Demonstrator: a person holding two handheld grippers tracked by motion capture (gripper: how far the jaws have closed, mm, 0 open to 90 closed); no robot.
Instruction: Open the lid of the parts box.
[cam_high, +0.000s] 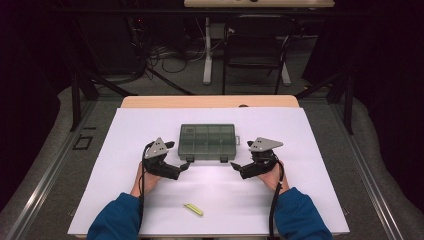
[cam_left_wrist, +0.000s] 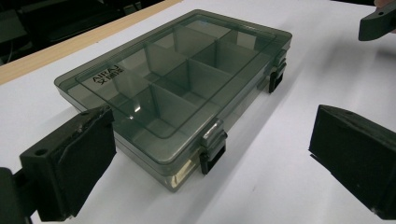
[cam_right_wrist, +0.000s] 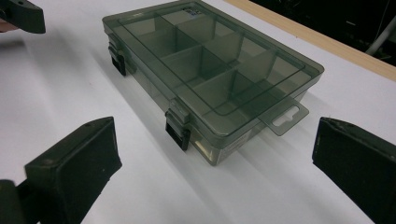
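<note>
Flanking box, both tongs (agape)

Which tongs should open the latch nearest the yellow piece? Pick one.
Left tongs. The yellow piece lies left of centre, and the box's left latch sits just ahead of them, open and empty.

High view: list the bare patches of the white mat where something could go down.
Free: the mat left of the compartment box, right of it toward the mat's edge, and the near strip around the yellow item. Crowded: just in front of the box, between the left hand-held gripper and right hand-held gripper.
</note>
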